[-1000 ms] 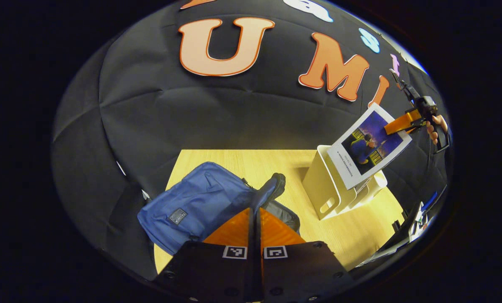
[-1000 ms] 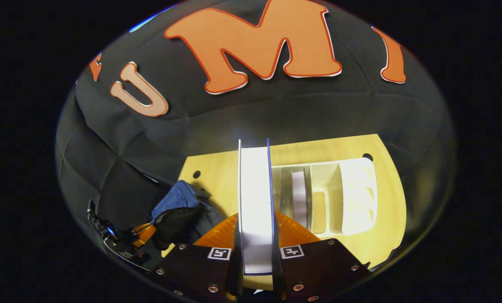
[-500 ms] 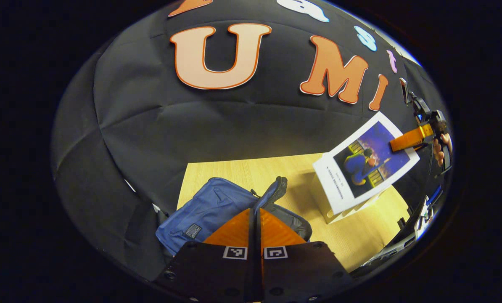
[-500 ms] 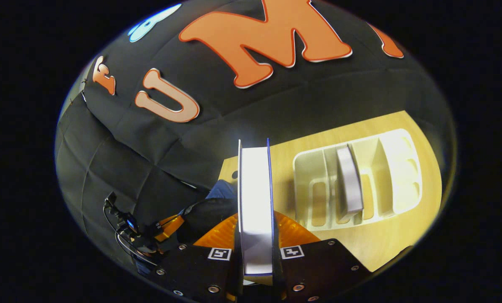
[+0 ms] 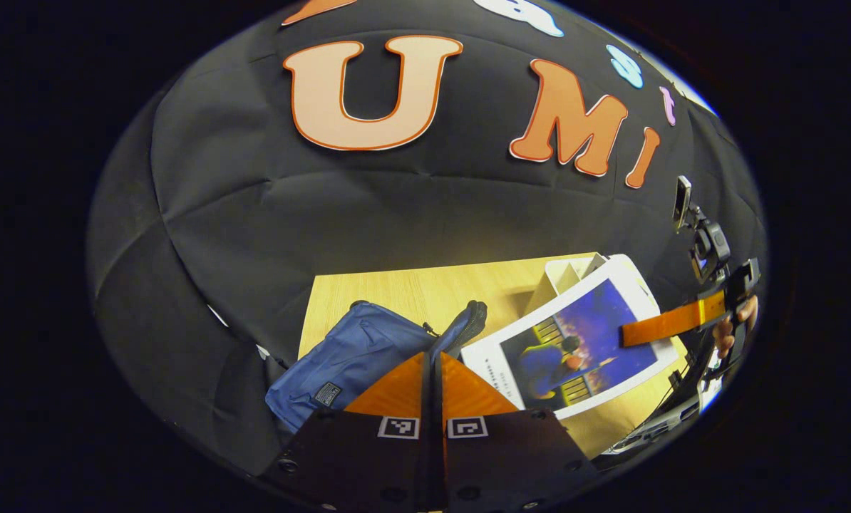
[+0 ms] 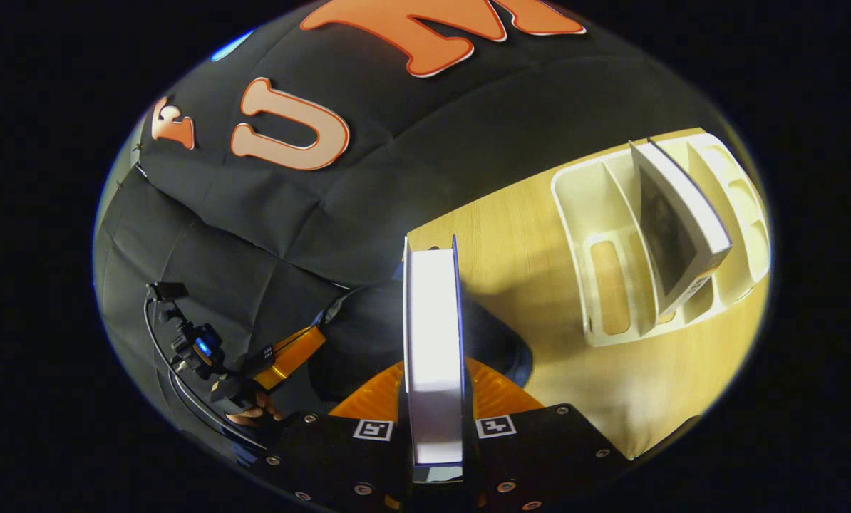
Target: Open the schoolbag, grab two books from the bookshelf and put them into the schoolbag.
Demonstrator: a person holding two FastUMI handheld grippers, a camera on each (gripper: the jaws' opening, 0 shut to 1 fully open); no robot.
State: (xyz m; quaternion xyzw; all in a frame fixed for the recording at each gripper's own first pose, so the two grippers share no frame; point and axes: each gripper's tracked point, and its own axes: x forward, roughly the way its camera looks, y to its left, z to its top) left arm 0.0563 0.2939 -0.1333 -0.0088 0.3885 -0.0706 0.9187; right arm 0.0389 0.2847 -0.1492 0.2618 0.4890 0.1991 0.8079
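The blue schoolbag (image 5: pixel 354 353) lies on the wooden table (image 5: pixel 397 292), and my left gripper (image 5: pixel 431 356) is shut on its raised zipper flap (image 5: pixel 465 324), holding the mouth agape. My right gripper (image 6: pixel 432 367) is shut on a white-edged book (image 6: pixel 432 320), seen edge-on above the bag's dark opening (image 6: pixel 365 328). In the left gripper view that book (image 5: pixel 575 349) shows its blue-purple cover, tilted just right of the flap, with the right gripper (image 5: pixel 628 333) pinching its far edge. A second book (image 6: pixel 675 228) leans in the white bookshelf (image 6: pixel 604 214).
The bookshelf (image 5: pixel 568 269) stands behind the carried book at the table's right. In the right gripper view the left gripper (image 6: pixel 315 338) and a hand (image 6: pixel 251 412) sit at the lower left. Dark equipment (image 5: pixel 682 413) lies past the table's right edge.
My right gripper has carried the book down and away from the bookshelf to just over the bag's opening. The left gripper keeps its hold on the flap, almost still.
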